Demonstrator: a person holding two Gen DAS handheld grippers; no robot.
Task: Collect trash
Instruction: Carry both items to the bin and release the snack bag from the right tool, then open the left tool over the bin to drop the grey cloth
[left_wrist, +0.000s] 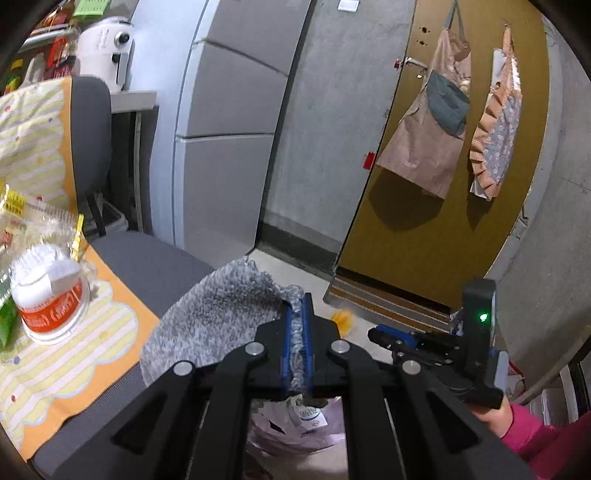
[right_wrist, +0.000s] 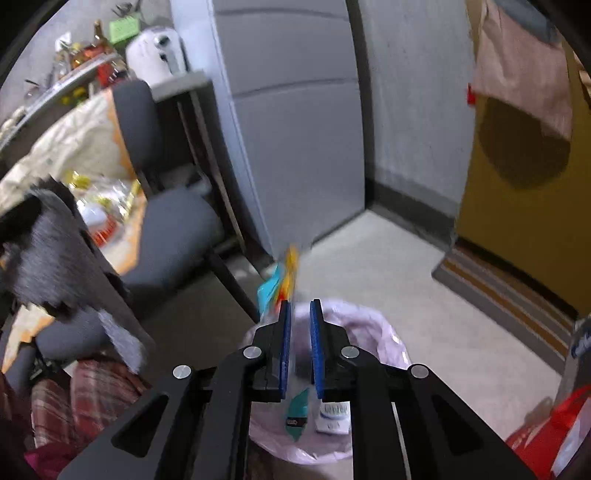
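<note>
My left gripper (left_wrist: 296, 314) is shut on a grey fluffy cloth (left_wrist: 218, 317), held above a bin with a pale pink liner (left_wrist: 295, 432). My right gripper (right_wrist: 300, 306) is partly open over the same bin (right_wrist: 369, 328). A colourful blue, yellow and red wrapper (right_wrist: 280, 280) lies against its left finger and hangs between the jaws, blurred. Whether it is still pinched I cannot tell. Trash packets (right_wrist: 330, 415) lie inside the bin. More trash, a plastic cup with a red label (left_wrist: 51, 299) and clear wrappers (left_wrist: 44, 221), sits on the chair.
A grey chair (left_wrist: 155, 266) carries a yellow striped cloth (left_wrist: 74, 369). A grey fridge (left_wrist: 229, 122) stands behind it. A brown door (left_wrist: 443, 206) with hanging aprons and a striped doormat (right_wrist: 509, 295) are on the right. A red bag (right_wrist: 554, 435) sits at the lower right.
</note>
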